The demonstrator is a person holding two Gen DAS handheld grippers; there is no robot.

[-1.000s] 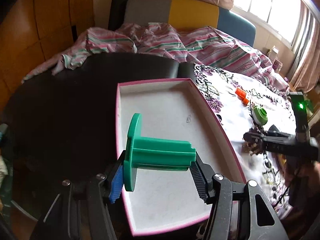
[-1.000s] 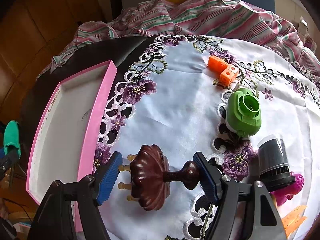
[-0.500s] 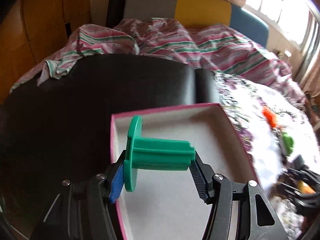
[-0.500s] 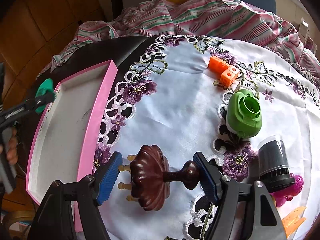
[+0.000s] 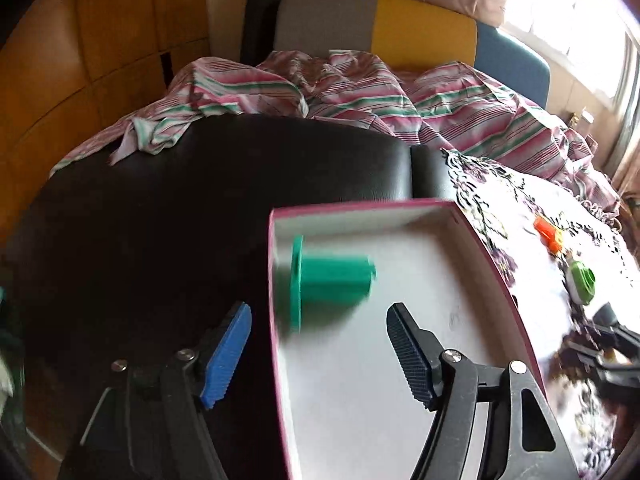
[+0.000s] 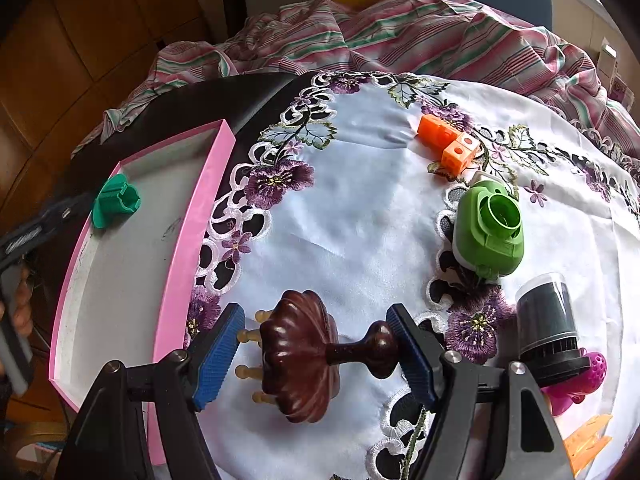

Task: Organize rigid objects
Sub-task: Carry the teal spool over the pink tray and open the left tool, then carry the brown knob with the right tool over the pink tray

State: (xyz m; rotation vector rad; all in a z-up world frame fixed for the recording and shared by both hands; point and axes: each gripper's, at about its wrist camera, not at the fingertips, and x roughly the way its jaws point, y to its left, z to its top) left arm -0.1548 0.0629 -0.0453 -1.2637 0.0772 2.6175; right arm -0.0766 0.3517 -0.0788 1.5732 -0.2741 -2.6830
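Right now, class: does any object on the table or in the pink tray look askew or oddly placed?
Yes. The brown wooden massager lies tipped on its side on the embroidered tablecloth, pegs pointing sideways. The teal spool lies sideways in the pink tray.

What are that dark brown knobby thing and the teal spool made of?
The brown piece looks like turned, varnished wood: glossy highlights, carved ribs, pale pegs beneath; it could be moulded resin. The teal spool seems matte plastic: flat uniform colour, crisp moulded ridges.
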